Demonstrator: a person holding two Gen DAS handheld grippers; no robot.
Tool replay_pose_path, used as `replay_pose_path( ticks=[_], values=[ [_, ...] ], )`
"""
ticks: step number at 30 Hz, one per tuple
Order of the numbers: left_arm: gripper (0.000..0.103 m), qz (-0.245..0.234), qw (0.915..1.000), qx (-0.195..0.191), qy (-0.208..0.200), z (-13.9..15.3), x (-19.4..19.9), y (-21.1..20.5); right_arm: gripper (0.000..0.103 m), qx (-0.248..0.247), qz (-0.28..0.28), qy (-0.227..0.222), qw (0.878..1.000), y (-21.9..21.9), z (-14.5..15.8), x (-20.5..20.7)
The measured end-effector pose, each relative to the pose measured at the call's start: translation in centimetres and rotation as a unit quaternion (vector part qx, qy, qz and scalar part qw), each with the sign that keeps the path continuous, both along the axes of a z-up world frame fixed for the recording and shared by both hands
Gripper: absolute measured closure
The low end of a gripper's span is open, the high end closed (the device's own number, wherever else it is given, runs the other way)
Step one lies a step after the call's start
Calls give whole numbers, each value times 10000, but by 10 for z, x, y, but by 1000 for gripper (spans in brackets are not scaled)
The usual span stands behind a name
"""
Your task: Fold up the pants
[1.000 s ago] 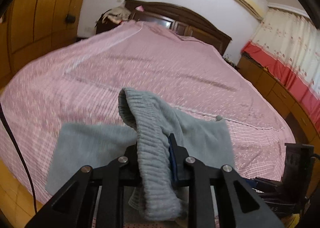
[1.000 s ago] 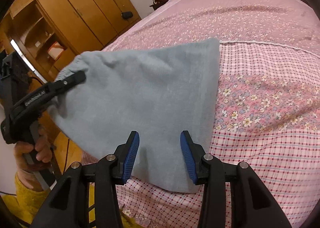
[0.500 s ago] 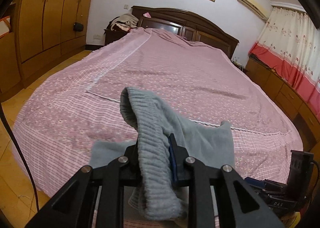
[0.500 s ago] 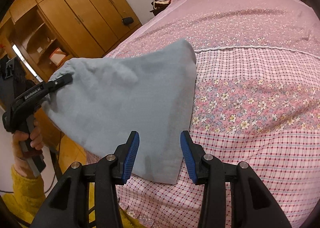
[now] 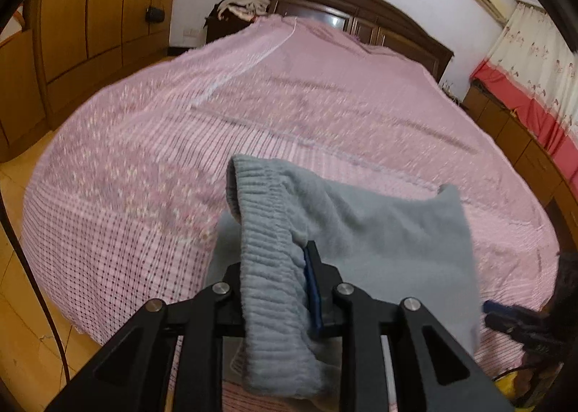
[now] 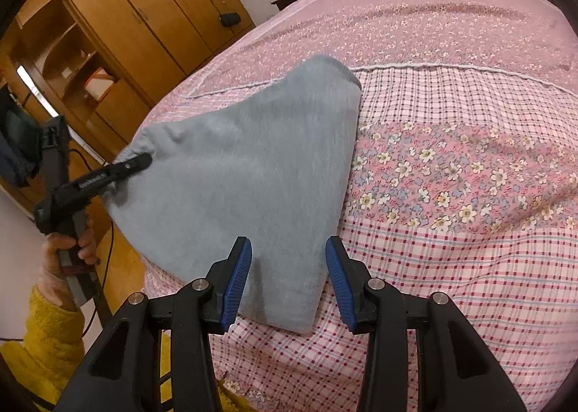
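One wide bed under a pink floral-and-checked cotton bedspread is filling both views, and the soft grey fleece pants are lying folded across its near edge. The left gripper is pinching the ribbed elastic waistband and holding that corner lifted off the bedspread; its jaws have just been easing slightly apart with the waistband between them. The right gripper is hovering partly open over the pants' near corner, its blue pads gripping nothing.
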State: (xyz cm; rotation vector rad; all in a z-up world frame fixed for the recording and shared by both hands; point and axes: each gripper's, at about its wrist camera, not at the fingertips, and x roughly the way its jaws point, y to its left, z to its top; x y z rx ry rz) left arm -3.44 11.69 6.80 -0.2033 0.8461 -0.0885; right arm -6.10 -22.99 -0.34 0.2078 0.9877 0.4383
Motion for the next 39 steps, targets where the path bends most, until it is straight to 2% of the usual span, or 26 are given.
replay_pose_path(
  ticks=[3,5,8,12,16,20,21,25,26,30,33,35,39],
  values=[
    [69,100,9998,68,160,-21,6,9,59,-65,2,38,10000,6,-1,3],
    [56,140,9998,80,150,-29,4,16,59,-95,-4,65,9999,12,-2,6],
    [43,188,9997,114,118,-31,0,23,59,-141,8,99,9999,10,-5,8],
    [42,331,9993,91,175,-21,-13,34,59,-175,21,87,9998,16,-6,11],
    [43,505,9987,82,-3,4,-36,38,59,-162,18,88,9998,16,-7,12],
    [43,395,9990,94,-209,29,-52,23,59,-170,23,64,9998,18,-5,15],
    [44,310,9990,93,-293,35,-55,15,59,-174,26,53,9998,17,-4,14],
    [71,-8,9994,-57,-329,39,-52,-11,59,-139,40,-19,9999,15,1,12],
    [74,-58,9996,-64,-275,35,-50,-16,59,-122,45,-30,9999,14,2,12],
    [77,-57,9998,-103,158,11,-44,-24,59,-170,88,-46,9998,15,1,12],
    [78,215,9982,17,556,-15,-46,-17,59,-216,95,39,9997,16,-6,11],
    [88,317,9973,9,661,-27,-49,-10,59,-261,103,134,9995,17,-11,14],
    [91,437,9964,-15,726,-31,-52,-5,59,-315,130,176,9993,20,-13,14]
  ],
)
